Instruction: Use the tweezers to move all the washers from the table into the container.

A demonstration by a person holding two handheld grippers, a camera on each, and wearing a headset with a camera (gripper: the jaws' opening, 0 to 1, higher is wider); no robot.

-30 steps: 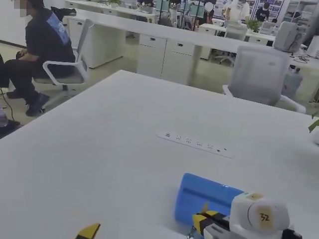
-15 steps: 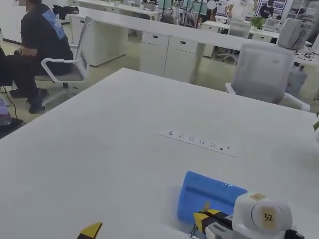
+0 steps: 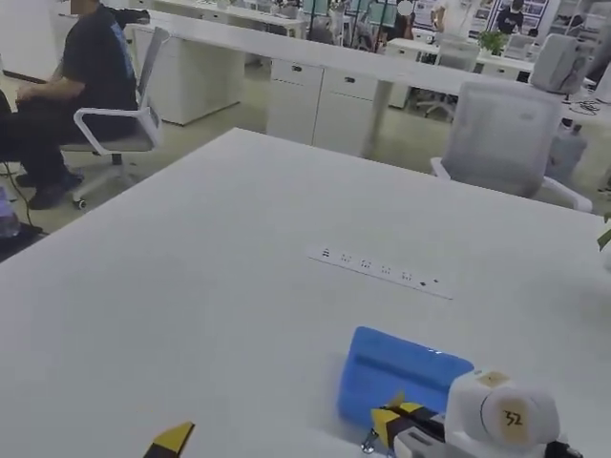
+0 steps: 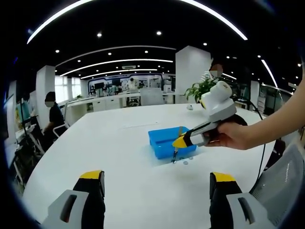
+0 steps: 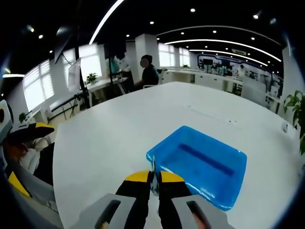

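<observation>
Bearing a "32" label (image 3: 507,417), the right gripper (image 3: 385,423) clamps tweezers (image 4: 175,156) by the blue container (image 5: 205,167); left gripper (image 4: 155,179) gapes.

White table (image 3: 191,305) — blue container (image 3: 401,367), washers (image 4: 185,162) just beside it, socket strip (image 3: 380,272)

Container (image 3: 401,367) on table (image 3: 191,286), before socket strip (image 3: 380,271)

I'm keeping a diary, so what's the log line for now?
left gripper: open | right gripper: shut on tweezers | tweezers: tip down near washers | washers: on table beside blue container
</observation>
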